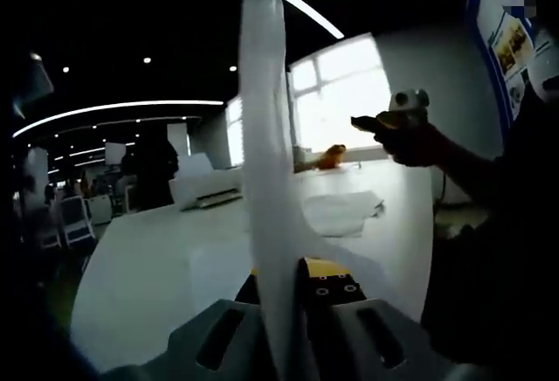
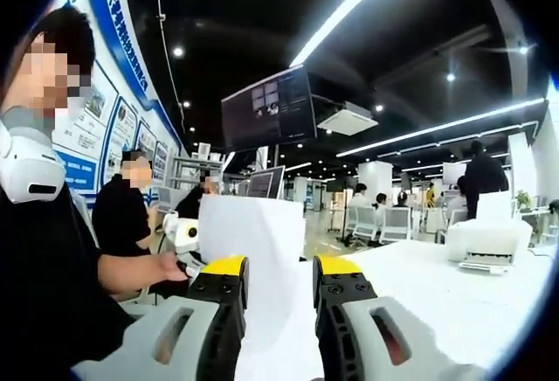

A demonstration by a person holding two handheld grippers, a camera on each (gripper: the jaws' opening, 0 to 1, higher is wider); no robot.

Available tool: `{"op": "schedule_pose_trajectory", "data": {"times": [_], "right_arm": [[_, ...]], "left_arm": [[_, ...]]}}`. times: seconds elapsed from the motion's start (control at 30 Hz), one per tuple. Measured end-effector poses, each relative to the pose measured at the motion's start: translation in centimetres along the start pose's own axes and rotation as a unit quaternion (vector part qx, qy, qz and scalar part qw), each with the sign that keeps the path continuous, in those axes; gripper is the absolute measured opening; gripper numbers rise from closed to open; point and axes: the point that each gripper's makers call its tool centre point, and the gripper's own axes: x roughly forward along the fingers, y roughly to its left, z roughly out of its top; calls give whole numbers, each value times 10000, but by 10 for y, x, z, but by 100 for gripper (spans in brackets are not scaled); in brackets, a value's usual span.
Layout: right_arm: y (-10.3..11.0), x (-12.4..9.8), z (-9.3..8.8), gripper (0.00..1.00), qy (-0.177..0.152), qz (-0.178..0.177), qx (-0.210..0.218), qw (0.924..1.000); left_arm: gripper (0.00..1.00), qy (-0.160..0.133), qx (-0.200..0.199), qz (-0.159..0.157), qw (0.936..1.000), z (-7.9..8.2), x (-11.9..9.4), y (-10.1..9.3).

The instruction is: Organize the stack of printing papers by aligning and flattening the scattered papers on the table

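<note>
Left gripper view: sheet of paper (image 1: 266, 180) stands upright on the table (image 1: 157, 276), clamped in the left gripper (image 1: 301, 280) — loose papers (image 1: 341, 212) lie beyond it, a printer (image 1: 205, 187) farther back to their left.

Pale grey moulded jaws with oval cut-outs, black inner blocks studded with small screws and yellow tips form the right gripper (image 2: 279, 280), lower centre of its view. The left gripper (image 1: 293, 280) matches. At frame left, the person's dark sleeve (image 2: 52, 294).
</note>
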Motion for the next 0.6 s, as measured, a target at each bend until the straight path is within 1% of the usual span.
{"op": "schedule_pose_trajectory", "data": {"times": [0.13, 0.27, 0.4, 0.57, 0.6], "right_arm": [[-4, -3, -4, 25, 75, -73, 36, 9999], [-7, -4, -9, 25, 161, -127, 49, 9998], [-12, -8, -16, 25, 262, -232, 112, 9993], [-26, -16, -22, 26, 400, -410, 232, 9981], [-30, -18, -24, 26, 447, -459, 245, 9976]], "left_arm": [[6, -32, 58, 13, 10000, -2, 1, 6], [6, -74, 6, 47, 10000, -6, 2, 16], [6, -108, 5, 113, 9999, -15, 3, 30], [6, -357, -314, 81, 9988, -18, 6, 45], [6, -437, -427, 21, 9981, -17, 8, 47]]}}
